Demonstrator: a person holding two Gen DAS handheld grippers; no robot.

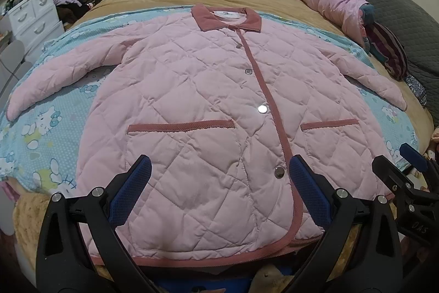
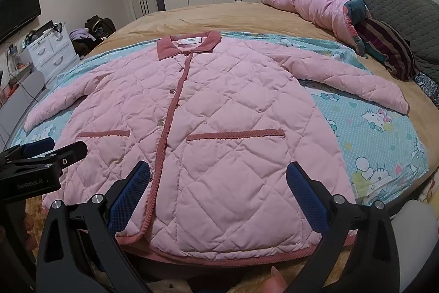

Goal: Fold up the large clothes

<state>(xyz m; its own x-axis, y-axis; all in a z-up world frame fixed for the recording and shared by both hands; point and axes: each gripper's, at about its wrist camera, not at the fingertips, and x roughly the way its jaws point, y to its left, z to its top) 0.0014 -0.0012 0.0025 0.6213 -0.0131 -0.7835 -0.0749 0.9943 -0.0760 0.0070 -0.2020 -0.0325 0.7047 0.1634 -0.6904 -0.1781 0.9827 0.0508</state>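
- The pink quilted jacket point(image 1: 197, 111) lies flat, buttoned and face up on the patterned sheet point(image 1: 49, 128), directly ahead of both grippers; no fold looks made yet, so all folding remains.
- The left gripper point(image 1: 219, 177) and right gripper point(image 2: 218, 180) hover at the hem, jaws wide, holding nothing.
- No container shows.

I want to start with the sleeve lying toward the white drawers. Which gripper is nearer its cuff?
Left. The left gripper hangs over the jacket's hem on that sleeve cuff's side; the right gripper is over the hem's other half, farther away.
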